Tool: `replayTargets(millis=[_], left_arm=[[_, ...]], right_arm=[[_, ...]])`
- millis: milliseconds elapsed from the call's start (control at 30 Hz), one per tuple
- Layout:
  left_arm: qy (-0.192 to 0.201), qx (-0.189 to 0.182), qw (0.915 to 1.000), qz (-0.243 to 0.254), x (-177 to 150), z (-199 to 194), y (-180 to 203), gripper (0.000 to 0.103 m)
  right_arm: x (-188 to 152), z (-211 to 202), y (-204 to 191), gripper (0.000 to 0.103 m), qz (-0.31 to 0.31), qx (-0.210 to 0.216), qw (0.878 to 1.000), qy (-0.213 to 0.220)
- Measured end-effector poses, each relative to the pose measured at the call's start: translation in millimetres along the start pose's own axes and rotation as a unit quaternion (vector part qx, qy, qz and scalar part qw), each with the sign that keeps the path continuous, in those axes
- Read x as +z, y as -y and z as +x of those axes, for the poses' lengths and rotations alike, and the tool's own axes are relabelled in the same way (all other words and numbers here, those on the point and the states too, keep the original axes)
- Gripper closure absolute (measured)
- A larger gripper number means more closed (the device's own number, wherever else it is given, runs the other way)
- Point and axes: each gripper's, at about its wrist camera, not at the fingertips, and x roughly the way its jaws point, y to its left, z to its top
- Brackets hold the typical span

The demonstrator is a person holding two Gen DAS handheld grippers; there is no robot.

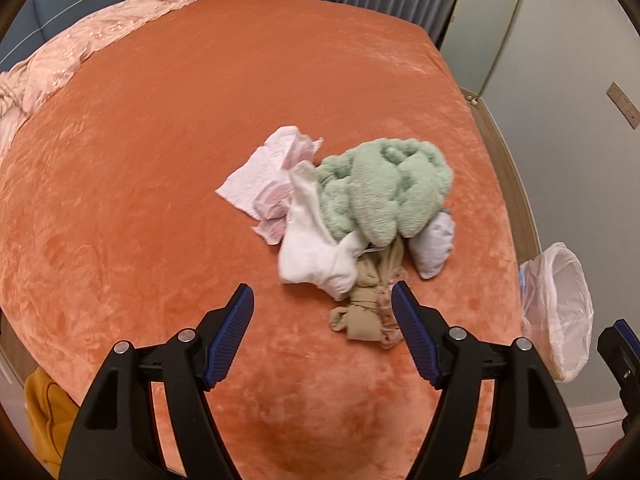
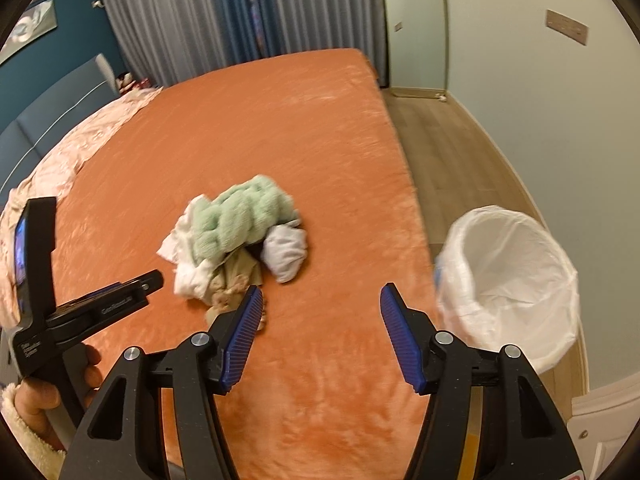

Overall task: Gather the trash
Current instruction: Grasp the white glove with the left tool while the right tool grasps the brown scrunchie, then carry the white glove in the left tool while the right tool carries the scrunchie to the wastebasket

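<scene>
A small heap lies on the orange bed (image 1: 160,160): crumpled pink-white tissue paper (image 1: 264,176), a fluffy green sock (image 1: 384,192), a white sock (image 1: 316,256), a beige stocking (image 1: 368,304) and a pale grey sock (image 1: 434,244). My left gripper (image 1: 322,304) is open and empty, just short of the heap's near edge. My right gripper (image 2: 322,300) is open and empty above the bed, right of the heap (image 2: 240,236). A bin lined with a white bag (image 2: 508,280) stands on the floor beside the bed; it also shows in the left wrist view (image 1: 560,304).
A pink quilt (image 1: 60,64) lies bunched at the bed's head end. Grey curtains (image 2: 200,20) hang behind the bed. Wooden floor (image 2: 448,152) runs along the bed's right side to a pale wall. A yellow garment (image 1: 44,412) hangs at the near left corner.
</scene>
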Motion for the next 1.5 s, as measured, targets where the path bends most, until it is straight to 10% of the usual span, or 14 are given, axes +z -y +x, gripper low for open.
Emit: replayTargets(millis=[433, 833, 1100, 1500], left_arm=[[-0.061, -0.040, 0.9962, -0.047, 4, 57, -34, 0.025], [-0.103, -0.079, 0.9912, -0.028, 16, 103, -30, 0.064], [-0.098, -0.095, 0.9905, -0.017, 12, 95, -35, 0.088], [-0.041, -0.091, 0.9949, 0.009, 16, 28, -20, 0.089]], right_arm=[[-17, 74, -53, 0.044, -0.019, 0.042, 0.997, -0.058], [-25, 137, -88, 0.046, -0.027, 0.059, 0.993, -0.102], [-32, 166, -97, 0.092, -0.022, 0.077, 0.988, -0.135], [-17, 104, -86, 0.097, -0.016, 0.084, 0.994, -0.066]])
